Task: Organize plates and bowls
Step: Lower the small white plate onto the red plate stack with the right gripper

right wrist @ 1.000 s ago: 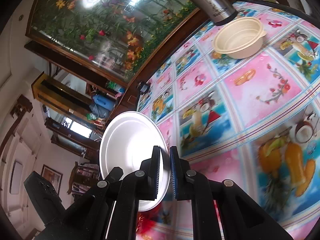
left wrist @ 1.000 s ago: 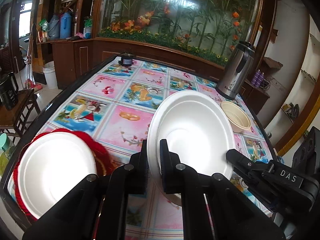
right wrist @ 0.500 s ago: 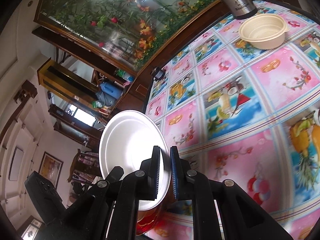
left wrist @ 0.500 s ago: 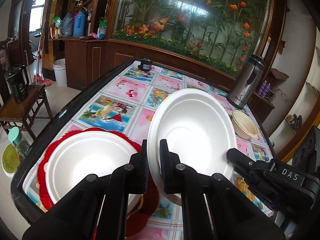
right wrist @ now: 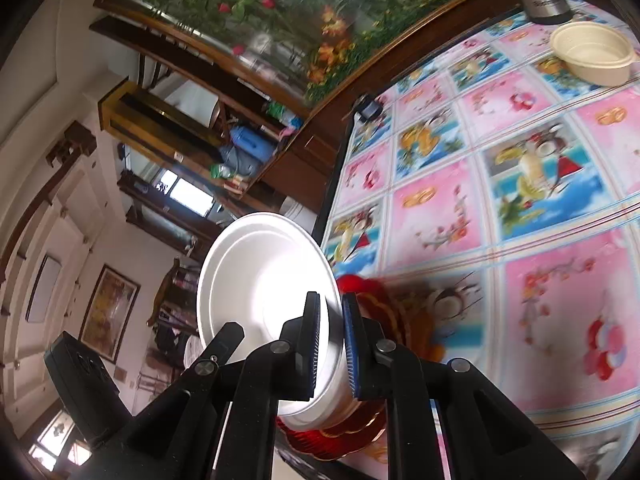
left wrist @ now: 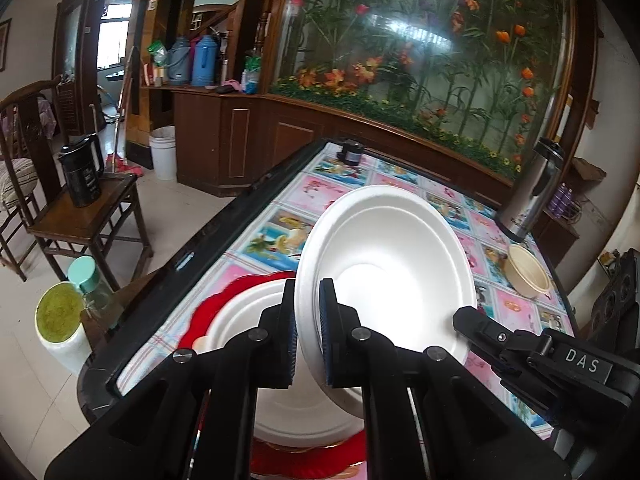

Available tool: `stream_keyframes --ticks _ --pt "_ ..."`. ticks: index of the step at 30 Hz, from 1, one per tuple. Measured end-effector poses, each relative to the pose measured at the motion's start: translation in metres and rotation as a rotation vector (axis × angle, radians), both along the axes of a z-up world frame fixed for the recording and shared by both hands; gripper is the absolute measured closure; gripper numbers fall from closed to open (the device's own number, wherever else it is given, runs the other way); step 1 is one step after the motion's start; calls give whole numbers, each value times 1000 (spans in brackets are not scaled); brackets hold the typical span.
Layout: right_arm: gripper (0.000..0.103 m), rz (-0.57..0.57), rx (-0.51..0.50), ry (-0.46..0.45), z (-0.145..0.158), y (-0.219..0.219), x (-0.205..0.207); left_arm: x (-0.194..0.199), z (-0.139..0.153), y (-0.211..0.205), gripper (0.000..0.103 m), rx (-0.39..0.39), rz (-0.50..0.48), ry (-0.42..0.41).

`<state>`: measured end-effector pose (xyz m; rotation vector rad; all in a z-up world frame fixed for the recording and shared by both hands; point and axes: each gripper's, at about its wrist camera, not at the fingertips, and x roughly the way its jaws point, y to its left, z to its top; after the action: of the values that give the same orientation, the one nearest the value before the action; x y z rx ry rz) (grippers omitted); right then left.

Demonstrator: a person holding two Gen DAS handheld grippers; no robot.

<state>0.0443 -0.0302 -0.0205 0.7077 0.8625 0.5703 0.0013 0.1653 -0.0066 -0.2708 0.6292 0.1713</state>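
Note:
My left gripper (left wrist: 307, 332) is shut on the rim of a white plate (left wrist: 392, 272), held tilted above the table's near left corner. My right gripper (right wrist: 330, 344) is shut on the opposite rim of the same plate (right wrist: 256, 280); its body shows in the left wrist view (left wrist: 532, 352). Below it a second white plate (left wrist: 240, 320) lies on a red scalloped plate (left wrist: 216, 304), whose edge also shows in the right wrist view (right wrist: 368, 300). A beige bowl (left wrist: 526, 276) stands at the far right of the table, also in the right wrist view (right wrist: 592, 56).
The table (left wrist: 208, 252) has a black rim and a pink and blue fruit-print cloth. A steel thermos (left wrist: 534, 192) stands behind the bowl, a small dark jar (left wrist: 352, 154) at the far edge. A wooden chair with a black kettle (left wrist: 82, 176) and a green bottle (left wrist: 60, 320) stand left.
Both grippers have carried the held plate left and toward the near corner, over the white plate on the red plate. The grip is unchanged.

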Motion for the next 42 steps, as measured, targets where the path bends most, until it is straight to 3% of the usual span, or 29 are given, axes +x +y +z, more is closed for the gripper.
stream_keyframes --ticks 13,29,42 --pt "90 85 -41 43 -21 50 -3 -1 -24 32 95 9 59 79" --pt "89 69 -102 92 -45 52 3 16 -58 37 93 -29 34 206" --pt "90 73 -150 66 -46 57 4 17 -59 39 93 -21 27 217"
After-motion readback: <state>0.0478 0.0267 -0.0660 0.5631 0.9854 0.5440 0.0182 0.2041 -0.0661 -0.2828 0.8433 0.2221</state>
